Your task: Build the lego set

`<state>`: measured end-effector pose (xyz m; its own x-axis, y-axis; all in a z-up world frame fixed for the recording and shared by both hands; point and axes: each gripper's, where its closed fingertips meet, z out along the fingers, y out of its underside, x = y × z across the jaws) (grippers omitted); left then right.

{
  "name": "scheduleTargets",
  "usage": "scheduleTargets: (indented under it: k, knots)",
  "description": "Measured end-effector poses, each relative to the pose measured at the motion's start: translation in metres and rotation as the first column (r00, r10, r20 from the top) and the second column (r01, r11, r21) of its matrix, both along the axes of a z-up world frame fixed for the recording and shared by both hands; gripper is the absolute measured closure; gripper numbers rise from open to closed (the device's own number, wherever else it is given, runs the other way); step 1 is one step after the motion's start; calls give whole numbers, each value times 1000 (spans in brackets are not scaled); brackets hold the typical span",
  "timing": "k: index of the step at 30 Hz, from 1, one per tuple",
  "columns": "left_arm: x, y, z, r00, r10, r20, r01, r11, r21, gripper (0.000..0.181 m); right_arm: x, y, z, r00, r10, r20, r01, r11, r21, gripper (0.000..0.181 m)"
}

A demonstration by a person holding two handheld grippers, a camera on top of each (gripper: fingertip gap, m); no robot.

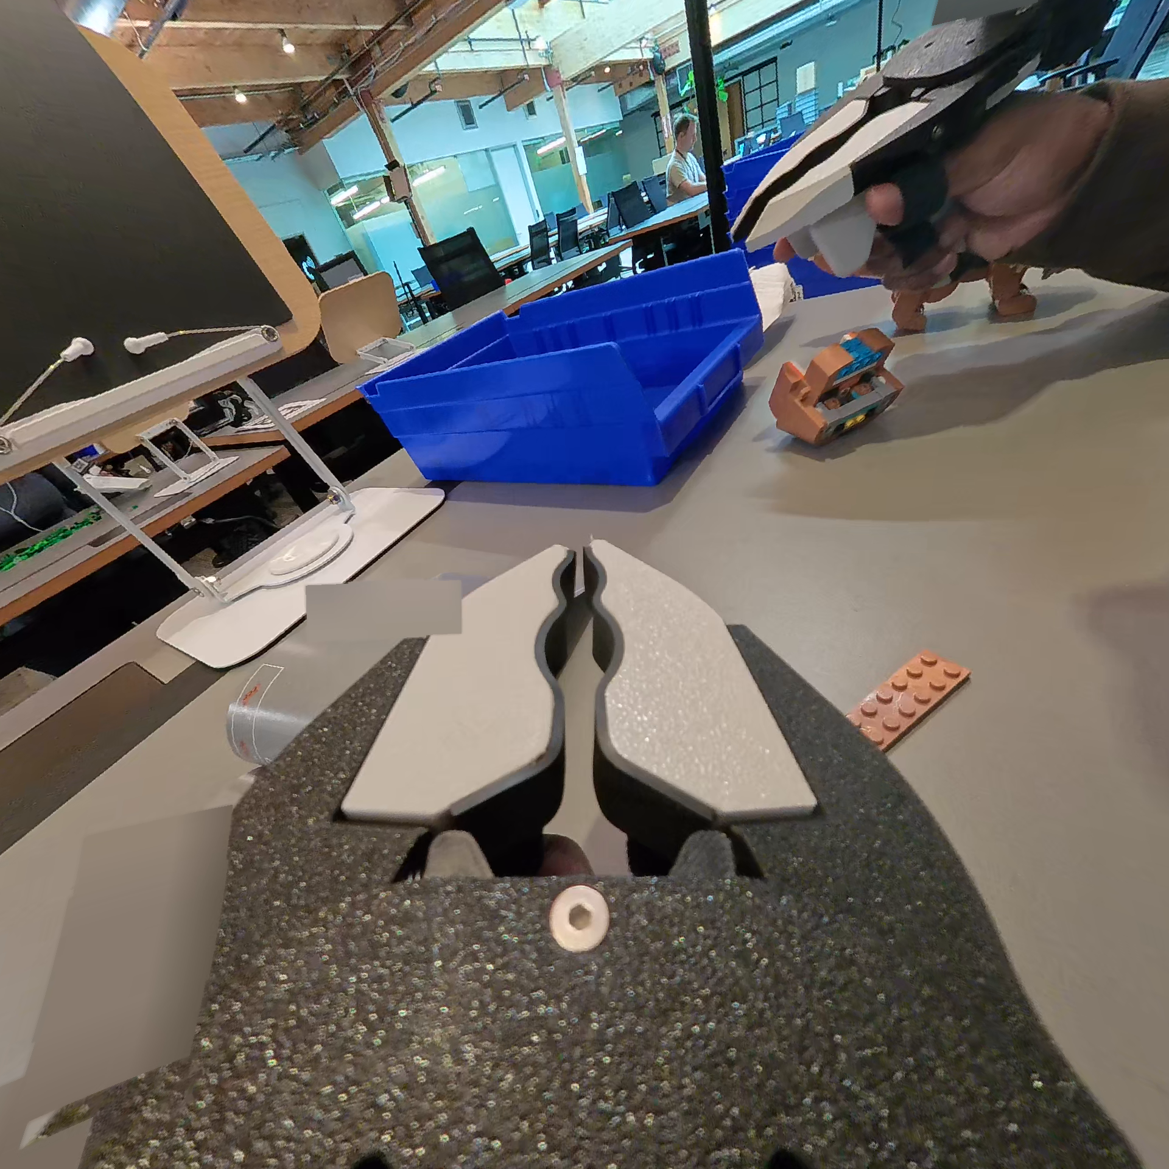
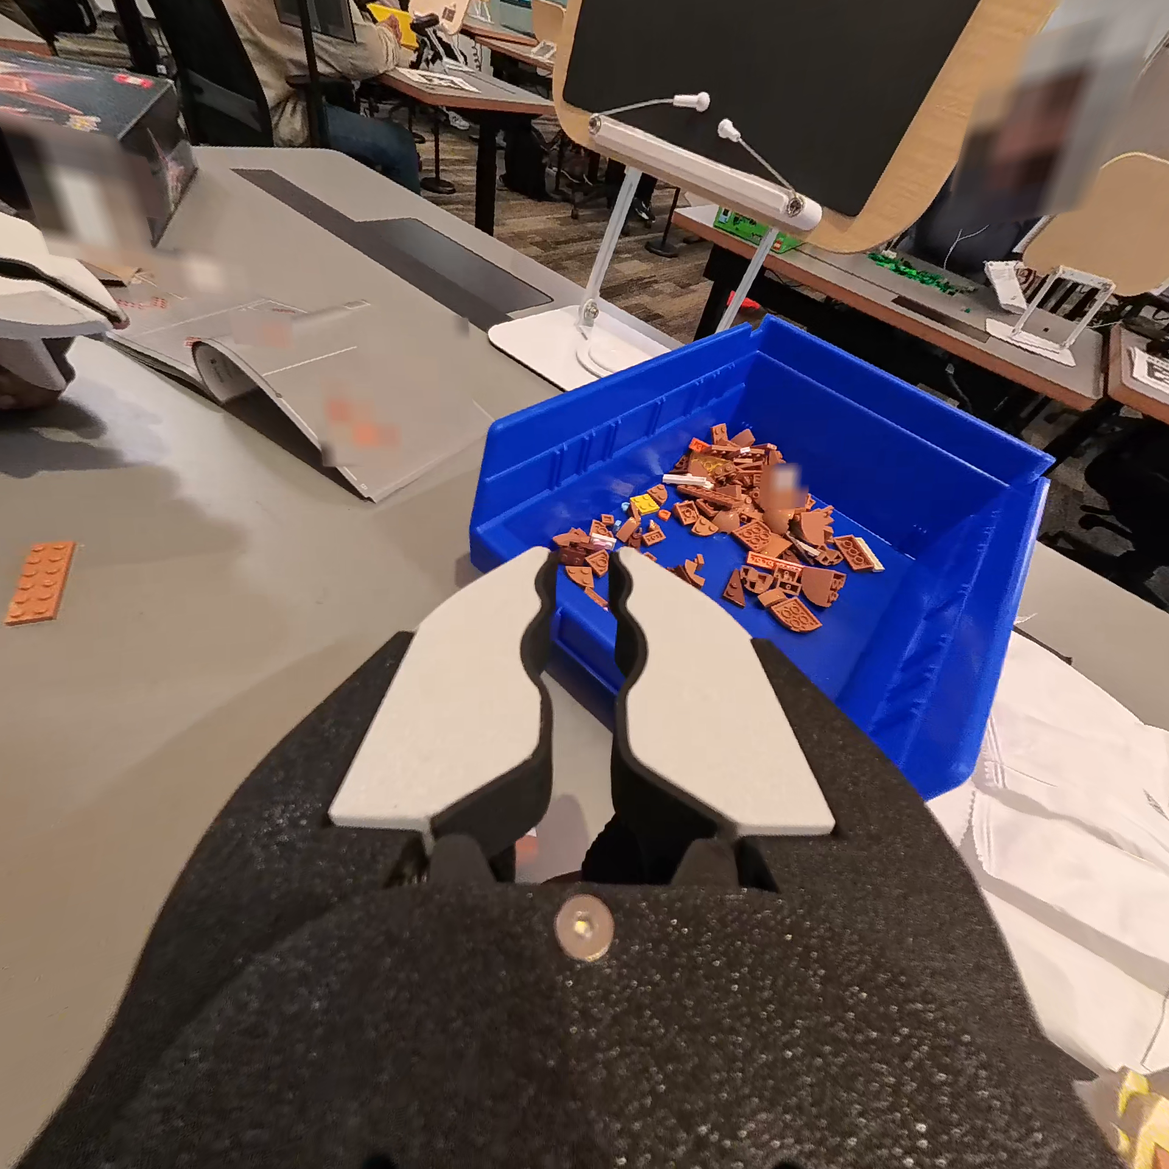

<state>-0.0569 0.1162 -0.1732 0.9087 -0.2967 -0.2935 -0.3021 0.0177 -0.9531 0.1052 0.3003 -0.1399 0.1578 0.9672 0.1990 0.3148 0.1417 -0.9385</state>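
My left gripper [image 1: 582,551] is shut and empty, low over the grey table [image 1: 822,569]. A flat brown plate [image 1: 911,696] lies just to its right; it also shows in the right wrist view [image 2: 41,582]. A small brown and blue lego sub-assembly [image 1: 835,386] lies farther off. My right gripper [image 2: 583,560] is narrowly open and empty, above the near rim of the blue bin [image 2: 696,373], which holds several loose brown lego pieces [image 2: 746,538]. The right gripper [image 1: 759,237], held by a hand, also shows in the left wrist view, near the legs of a brown model [image 1: 911,310].
An open instruction booklet [image 2: 284,367] lies left of the bin. A white tablet stand [image 2: 632,335] stands behind it. White plastic bags [image 2: 1075,822] lie right of the bin. A dark box [image 2: 95,95] sits at the far left. Other desks and chairs stand beyond. Tip to tip, the grippers are about 25 centimetres apart. My left gripper is the nearer one to the flat brown plate [image 1: 911,696]: about 12 centimetres, against 25 centimetres. My right wrist view [image 2: 39,590] looks at it from another angle.
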Motion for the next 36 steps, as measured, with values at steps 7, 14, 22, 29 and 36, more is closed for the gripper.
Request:
scheduleTargets:
  k: [7, 14, 22, 29, 36]
  knots:
    - [0, 0, 0, 1000, 0, -1, 0, 1000, 0, 179, -1, -1, -1, 1000, 4, 9, -4, 1000, 8, 166]
    - [0, 0, 0, 1000, 3, -1, -3, 1000, -1, 179, -1, -1, 1, 1000, 12, 0, -12, 1000, -6, 166]
    - [-2, -1, 1, 1000, 16, -11, -15, 1000, 9, 179, 0, -5, 61, 992, 120, 43, -121, 992, 27, 165]
    - [-1, -2, 0, 1000, 14, -22, -14, 1000, 10, 179, -49, 78, 55, 885, 93, 457, -186, 969, 164, 164]
    - [0, -5, 0, 999, 19, -36, -18, 1000, 14, 179, -101, 193, -54, 528, -29, 849, 70, 998, -9, 162]
